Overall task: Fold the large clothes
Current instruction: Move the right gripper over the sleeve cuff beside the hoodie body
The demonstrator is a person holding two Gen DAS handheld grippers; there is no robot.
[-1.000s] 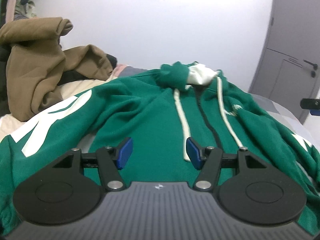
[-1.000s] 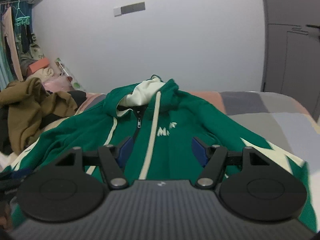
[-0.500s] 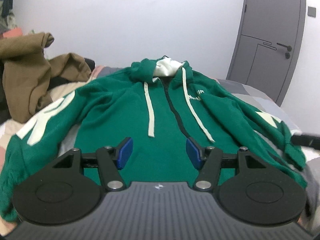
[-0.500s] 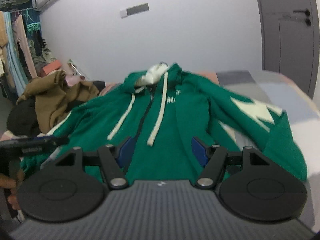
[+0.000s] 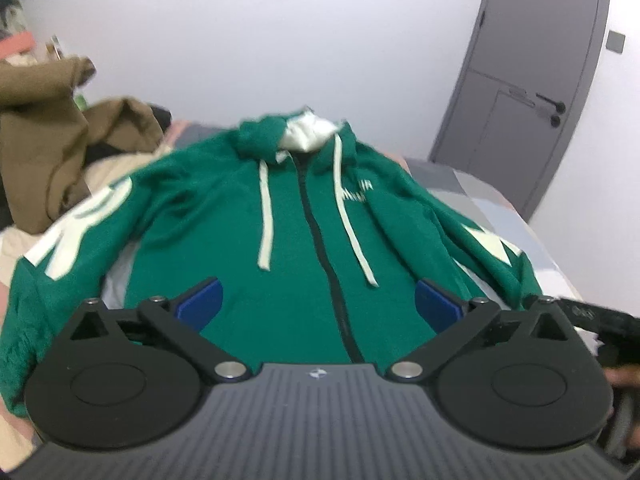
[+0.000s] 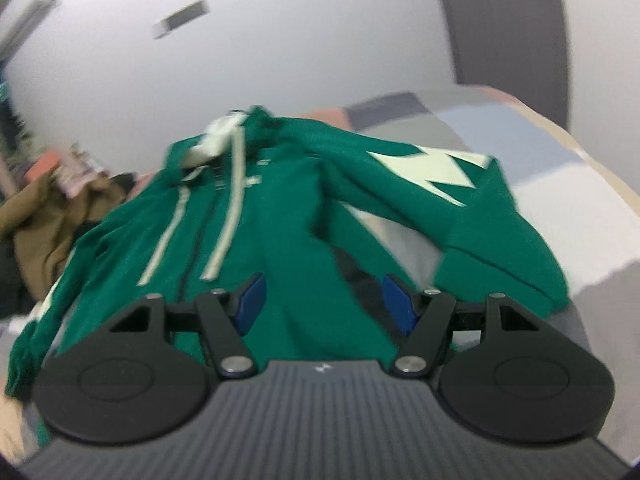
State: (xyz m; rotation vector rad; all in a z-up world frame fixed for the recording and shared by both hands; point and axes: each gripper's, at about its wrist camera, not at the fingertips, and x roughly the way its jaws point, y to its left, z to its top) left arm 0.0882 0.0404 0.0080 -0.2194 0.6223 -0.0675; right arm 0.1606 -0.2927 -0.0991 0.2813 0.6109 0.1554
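A green zip hoodie (image 5: 304, 232) with cream drawstrings and cream sleeve patches lies front up on the bed, hood at the far end, both sleeves spread out to the sides. It also shows in the right wrist view (image 6: 280, 216). My left gripper (image 5: 318, 300) is wide open and empty above the hoodie's lower front near the zip. My right gripper (image 6: 322, 300) is open and empty above the lower front, close to the right sleeve (image 6: 472, 208). Its black body shows at the right edge of the left wrist view (image 5: 600, 316).
A pile of brown clothes (image 5: 52, 148) lies at the far left of the bed. The bed cover (image 6: 580, 184) in grey and pale patches runs to the right. A white wall and a grey door (image 5: 532, 92) stand behind.
My left gripper's jaws have opened wider. My right gripper has swung to the right, toward the hoodie's right sleeve, and its view is blurred by the motion.
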